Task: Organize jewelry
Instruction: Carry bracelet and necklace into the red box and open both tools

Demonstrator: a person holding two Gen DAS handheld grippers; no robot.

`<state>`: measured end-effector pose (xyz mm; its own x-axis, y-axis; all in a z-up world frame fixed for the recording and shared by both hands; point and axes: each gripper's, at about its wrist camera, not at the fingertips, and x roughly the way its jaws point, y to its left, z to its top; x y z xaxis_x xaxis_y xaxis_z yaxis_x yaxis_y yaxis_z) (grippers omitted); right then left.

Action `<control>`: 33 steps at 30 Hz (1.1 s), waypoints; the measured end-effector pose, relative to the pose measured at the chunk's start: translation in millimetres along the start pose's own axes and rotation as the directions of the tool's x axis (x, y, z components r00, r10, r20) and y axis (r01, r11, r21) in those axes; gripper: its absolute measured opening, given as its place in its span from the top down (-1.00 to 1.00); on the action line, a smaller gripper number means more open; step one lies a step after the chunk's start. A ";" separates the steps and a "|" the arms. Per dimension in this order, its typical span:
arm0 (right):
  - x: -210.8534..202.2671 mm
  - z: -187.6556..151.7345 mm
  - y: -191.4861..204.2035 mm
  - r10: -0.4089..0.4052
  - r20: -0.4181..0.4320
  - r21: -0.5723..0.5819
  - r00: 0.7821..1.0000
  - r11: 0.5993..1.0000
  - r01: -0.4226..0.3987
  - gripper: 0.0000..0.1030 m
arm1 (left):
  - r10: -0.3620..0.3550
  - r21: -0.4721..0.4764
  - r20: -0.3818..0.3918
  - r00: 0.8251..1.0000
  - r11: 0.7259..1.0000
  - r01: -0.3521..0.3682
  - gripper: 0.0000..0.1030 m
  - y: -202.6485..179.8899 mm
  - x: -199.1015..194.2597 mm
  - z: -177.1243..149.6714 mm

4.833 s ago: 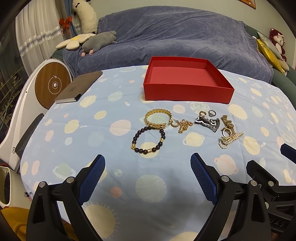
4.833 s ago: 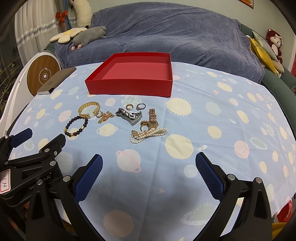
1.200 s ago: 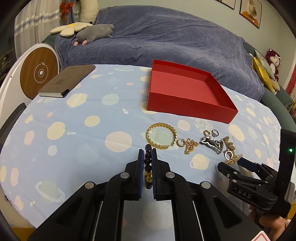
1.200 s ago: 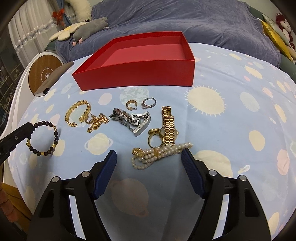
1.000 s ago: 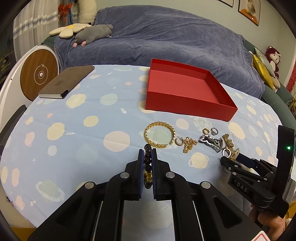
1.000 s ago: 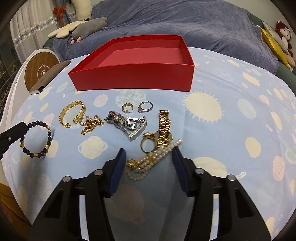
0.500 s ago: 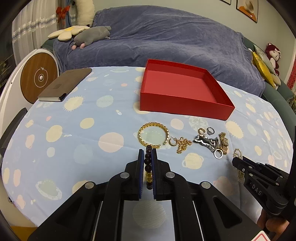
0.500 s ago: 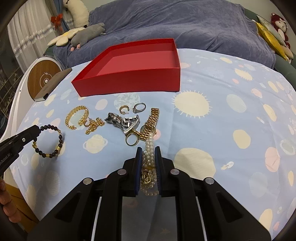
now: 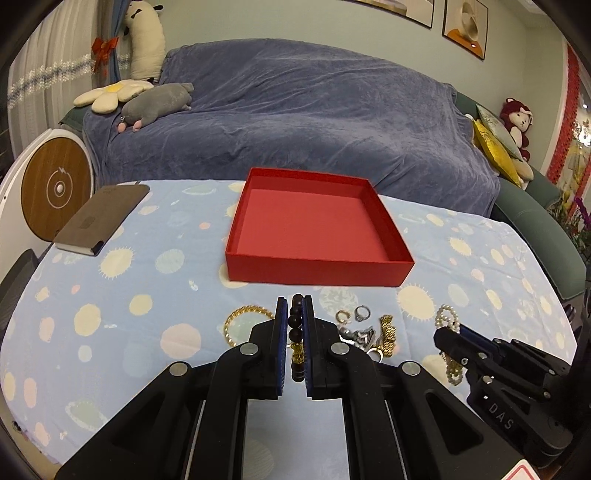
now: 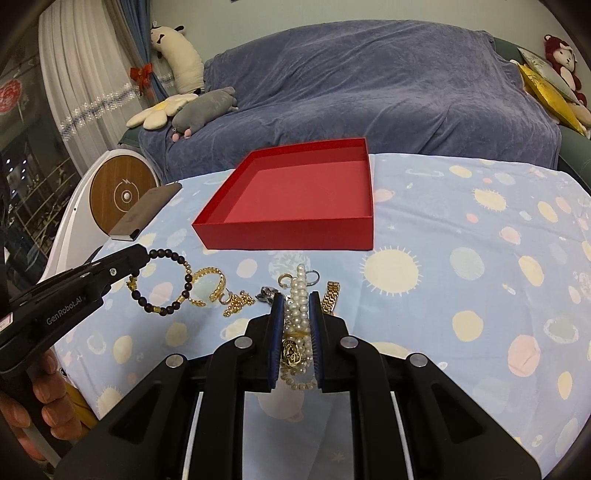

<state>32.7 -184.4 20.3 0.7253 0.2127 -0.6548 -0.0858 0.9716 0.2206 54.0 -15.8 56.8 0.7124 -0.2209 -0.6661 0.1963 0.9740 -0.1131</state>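
On left hand-held gripper (image 10: pixel 142 258): "GenRobot.AI"; right (image 9: pixel 448 338): "DAS".

Low wrist views, shared red box (image 9: pixel 317 236)

Living room, sofa wall and window corner

Long sofa under a blue-grey velvety throw (image 9: pixel 295 110); pale green wall (image 9: pixel 258 22) with framed pictures (image 9: pixel 463 22); white sheer curtain (image 10: pixel 74 92) at left; round white-rimmed wooden-faced appliance (image 9: pixel 55 188).
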 end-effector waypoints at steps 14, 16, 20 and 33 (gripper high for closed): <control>51.8 108.2 -24.4 -0.011 0.014 -0.013 1.000 1.000 0.011 0.75 | 0.030 0.115 0.078 0.997 0.993 -0.039 0.90 -12.2 54.3 98.3; 65.7 121.1 -26.5 -0.013 0.006 -0.015 1.000 1.000 0.013 0.75 | 0.036 0.118 0.072 0.997 0.992 -0.044 0.90 -9.5 69.5 109.6; 94.3 145.3 -30.3 -0.010 -0.014 -0.007 1.000 1.000 0.010 0.75 | 0.041 0.119 0.059 0.997 0.992 -0.048 0.90 -9.2 99.6 132.1; 178.7 186.1 -54.6 -0.016 -0.116 0.045 0.993 0.999 0.021 0.75 | 0.013 0.061 -0.069 0.998 0.998 -0.009 0.90 3.2 200.1 175.1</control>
<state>294.2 -218.7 25.8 0.6427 0.2076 -0.7375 -0.0390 0.9702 0.2392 315.2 -65.7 52.3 0.6666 -0.2041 -0.7169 0.2306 0.9711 -0.0620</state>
